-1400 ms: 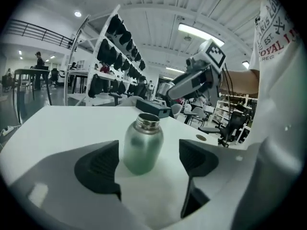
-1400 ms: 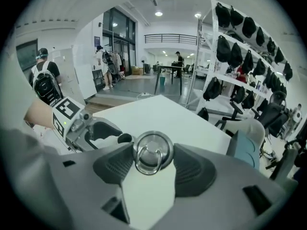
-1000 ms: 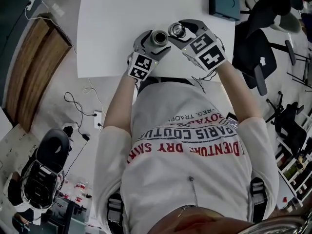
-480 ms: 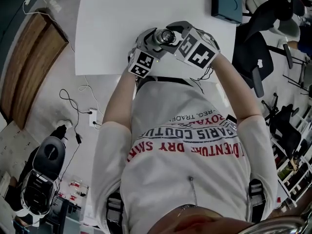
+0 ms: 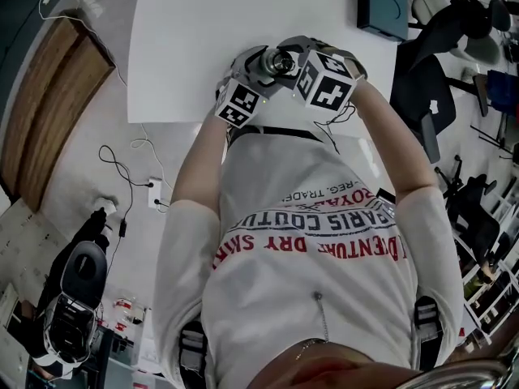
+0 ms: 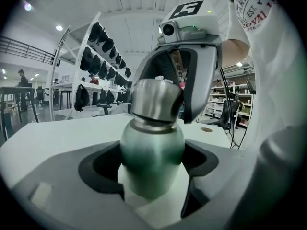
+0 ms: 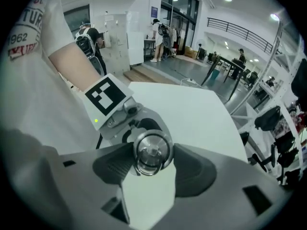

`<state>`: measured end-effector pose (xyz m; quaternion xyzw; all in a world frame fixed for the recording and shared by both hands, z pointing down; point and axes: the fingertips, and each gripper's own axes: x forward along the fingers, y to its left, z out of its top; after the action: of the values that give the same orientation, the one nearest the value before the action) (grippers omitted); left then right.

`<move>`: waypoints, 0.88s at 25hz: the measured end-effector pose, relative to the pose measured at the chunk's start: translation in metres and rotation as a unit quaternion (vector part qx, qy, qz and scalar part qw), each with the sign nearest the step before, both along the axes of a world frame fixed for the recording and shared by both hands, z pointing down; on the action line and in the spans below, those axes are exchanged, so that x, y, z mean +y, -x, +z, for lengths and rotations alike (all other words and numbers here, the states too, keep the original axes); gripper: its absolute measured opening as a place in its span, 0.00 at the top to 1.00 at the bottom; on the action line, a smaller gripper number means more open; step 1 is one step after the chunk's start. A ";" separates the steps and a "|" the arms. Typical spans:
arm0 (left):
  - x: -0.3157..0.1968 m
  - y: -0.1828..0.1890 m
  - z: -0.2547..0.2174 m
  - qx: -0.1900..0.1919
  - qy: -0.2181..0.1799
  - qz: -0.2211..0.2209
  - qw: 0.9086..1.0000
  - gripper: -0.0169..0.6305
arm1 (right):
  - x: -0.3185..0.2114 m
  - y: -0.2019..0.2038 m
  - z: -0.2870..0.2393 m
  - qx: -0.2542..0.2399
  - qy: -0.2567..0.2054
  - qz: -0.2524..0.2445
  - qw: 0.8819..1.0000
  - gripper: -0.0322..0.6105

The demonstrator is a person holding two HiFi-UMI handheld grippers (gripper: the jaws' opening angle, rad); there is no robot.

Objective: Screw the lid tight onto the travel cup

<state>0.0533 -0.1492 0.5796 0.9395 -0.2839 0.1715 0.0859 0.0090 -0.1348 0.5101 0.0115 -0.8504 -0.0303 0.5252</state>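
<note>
The travel cup (image 6: 151,157) has a green metal body and stands upright between my left gripper's (image 6: 152,153) dark pads, which press on its sides. These jaws have just closed a little on it. The steel lid (image 6: 154,98), with a ring on top, sits on the cup's mouth. My right gripper (image 7: 151,158) comes down from above and is shut on the lid (image 7: 152,152), hiding the cup below it. In the head view both grippers meet over the white table's near edge, left gripper (image 5: 258,65) and right gripper (image 5: 284,58) close together.
The white table (image 5: 203,31) stretches away beyond the grippers. A dark teal box (image 5: 383,5) lies at its far right corner. Office chairs (image 5: 442,63) stand to the right, a wooden bench (image 5: 49,96) to the left, and cables (image 5: 130,177) trail on the floor.
The right gripper has carried the lid leftward and down from beside the cup onto its mouth, rolling as it went. The left gripper with the cup has stayed put.
</note>
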 end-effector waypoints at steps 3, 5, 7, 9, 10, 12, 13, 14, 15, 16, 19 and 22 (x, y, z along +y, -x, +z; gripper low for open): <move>-0.001 0.001 0.000 0.000 0.002 0.002 1.000 0.38 | -0.001 0.002 0.001 -0.003 0.004 0.004 1.000 0.54; -0.001 0.002 0.000 0.000 0.002 0.003 1.000 0.38 | -0.001 0.003 0.001 0.006 0.011 0.003 1.000 0.54; 0.000 0.002 0.000 0.001 0.003 0.004 1.000 0.38 | 0.000 0.003 0.003 0.024 0.025 -0.005 0.999 0.54; 0.000 0.003 0.001 0.003 0.007 0.005 1.000 0.38 | 0.000 0.006 0.004 0.037 0.042 -0.018 0.998 0.54; 0.000 0.003 0.002 0.004 0.011 0.006 1.000 0.38 | 0.000 0.008 0.004 0.040 0.048 -0.024 0.998 0.54; -0.001 0.005 0.001 0.005 0.015 0.008 1.000 0.38 | 0.000 0.011 0.003 0.041 0.054 -0.026 0.997 0.54; -0.001 0.006 0.001 0.005 0.014 0.009 1.000 0.38 | 0.001 0.012 0.003 0.038 0.056 -0.021 0.997 0.54; -0.001 0.008 0.000 0.006 0.013 0.010 1.000 0.38 | 0.000 0.013 0.002 0.032 0.057 -0.014 0.998 0.54; -0.001 0.009 0.000 0.008 0.013 0.011 1.000 0.38 | 0.000 0.014 0.002 0.024 0.057 -0.006 0.998 0.54; -0.001 0.009 -0.002 0.012 0.012 0.011 1.000 0.38 | -0.001 0.015 0.002 0.015 0.054 0.000 0.998 0.54; -0.003 0.006 -0.006 0.015 0.010 0.015 1.000 0.38 | -0.001 0.013 0.003 0.001 0.031 -0.010 0.999 0.54; -0.003 0.004 -0.004 0.018 0.013 0.018 1.000 0.38 | 0.006 0.009 0.002 0.017 0.003 -0.063 0.998 0.52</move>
<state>0.0493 -0.1522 0.5755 0.9460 -0.2634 0.1601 0.0999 0.0004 -0.1292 0.5116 -0.0441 -0.8405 -0.0608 0.5366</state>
